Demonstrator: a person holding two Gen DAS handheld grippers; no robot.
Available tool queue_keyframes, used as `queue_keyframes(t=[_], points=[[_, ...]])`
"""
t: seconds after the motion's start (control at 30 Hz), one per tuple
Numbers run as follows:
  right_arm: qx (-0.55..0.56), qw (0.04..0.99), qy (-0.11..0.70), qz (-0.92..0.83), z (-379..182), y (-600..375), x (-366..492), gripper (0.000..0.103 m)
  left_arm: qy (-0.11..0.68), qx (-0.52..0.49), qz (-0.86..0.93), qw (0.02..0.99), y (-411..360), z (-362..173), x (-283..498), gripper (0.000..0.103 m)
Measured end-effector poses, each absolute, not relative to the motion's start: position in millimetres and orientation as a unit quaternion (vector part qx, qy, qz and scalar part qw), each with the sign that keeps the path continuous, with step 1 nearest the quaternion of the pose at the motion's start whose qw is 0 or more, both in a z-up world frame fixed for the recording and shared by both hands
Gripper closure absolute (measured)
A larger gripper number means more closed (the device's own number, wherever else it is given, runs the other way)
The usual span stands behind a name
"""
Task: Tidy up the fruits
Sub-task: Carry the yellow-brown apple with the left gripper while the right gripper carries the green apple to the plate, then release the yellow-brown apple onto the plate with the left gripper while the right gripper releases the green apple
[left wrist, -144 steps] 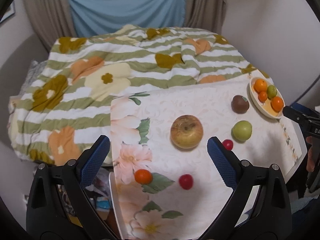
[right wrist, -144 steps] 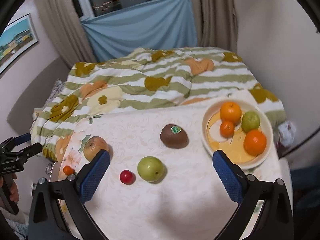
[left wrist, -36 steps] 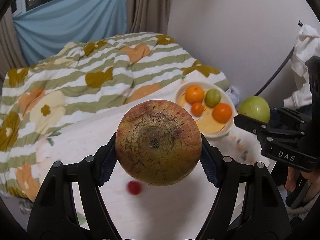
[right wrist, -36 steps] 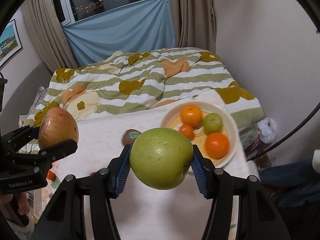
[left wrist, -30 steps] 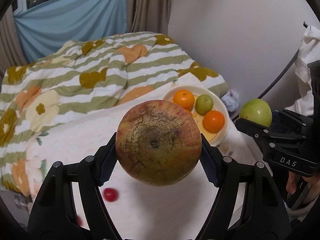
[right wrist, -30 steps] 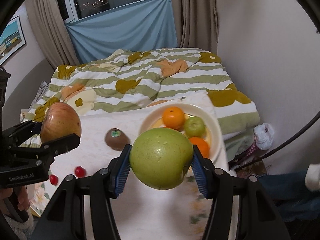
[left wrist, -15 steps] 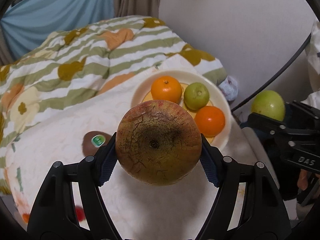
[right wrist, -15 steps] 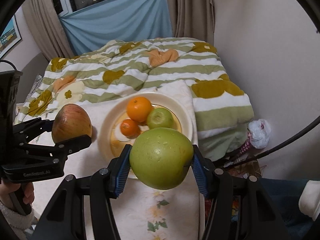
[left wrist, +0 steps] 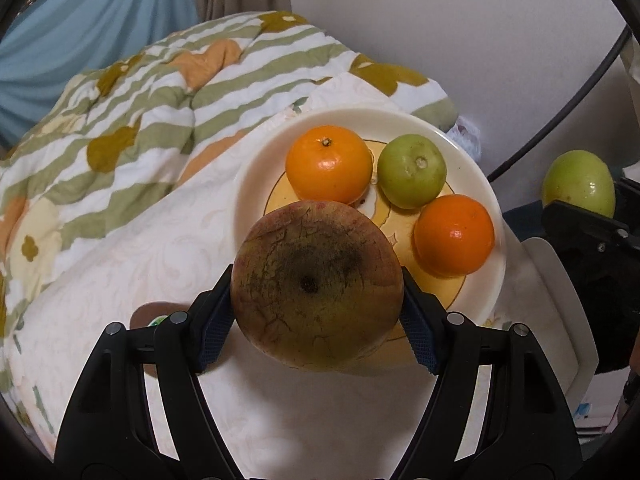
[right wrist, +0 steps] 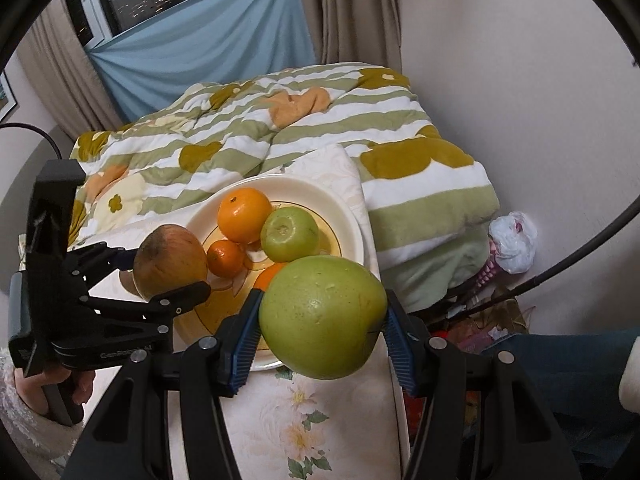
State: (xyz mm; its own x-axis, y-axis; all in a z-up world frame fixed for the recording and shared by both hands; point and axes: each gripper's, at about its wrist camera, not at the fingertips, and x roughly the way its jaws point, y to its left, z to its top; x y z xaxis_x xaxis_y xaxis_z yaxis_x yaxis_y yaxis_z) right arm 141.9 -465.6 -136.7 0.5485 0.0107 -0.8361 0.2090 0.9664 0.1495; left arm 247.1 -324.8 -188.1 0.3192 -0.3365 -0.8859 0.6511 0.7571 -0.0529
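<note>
While both fruits are carried in the air, the relation that matters is claw to plate (left wrist: 256,168); in the left wrist view the plate lies at about 1 o'clock from the left claw (left wrist: 316,300), just beyond it, and in the right wrist view at about 11 o'clock from the right claw (right wrist: 322,320). The left claw is clamped on the russet apple (left wrist: 316,288), held over the plate's near rim; the right claw is clamped on the large green apple (right wrist: 324,316), at the plate's near-right edge. Both claws are angled downward towards the bench (left wrist: 120,260). Free room on the plate is judged to lie at its near side, since the oranges and small green fruit (left wrist: 412,176) fill the far half; the left claw seems nearer that gap.
</note>
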Motion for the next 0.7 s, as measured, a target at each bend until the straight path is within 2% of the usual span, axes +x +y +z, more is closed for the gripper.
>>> queue_keyframes(t=[0.03,0.1,0.13,0.7], points=[[0.118,0.872,0.472,-0.06,-137,-466,141,0.05,0.488,0.159,-0.313,0.799,-325,-185,247,0.017],[0.12,0.871,0.471,-0.065,-136,-465,140,0.05,0.472,0.16,-0.316,0.807,-324,-177,247,0.003],[0.122,0.871,0.471,-0.068,-135,-466,139,0.05,0.466,0.161,-0.315,0.811,-324,-174,246,0.0],[0.107,0.883,0.454,-0.048,-118,-447,144,0.05,0.462,0.13,-0.296,0.826,-275,-134,222,0.0]])
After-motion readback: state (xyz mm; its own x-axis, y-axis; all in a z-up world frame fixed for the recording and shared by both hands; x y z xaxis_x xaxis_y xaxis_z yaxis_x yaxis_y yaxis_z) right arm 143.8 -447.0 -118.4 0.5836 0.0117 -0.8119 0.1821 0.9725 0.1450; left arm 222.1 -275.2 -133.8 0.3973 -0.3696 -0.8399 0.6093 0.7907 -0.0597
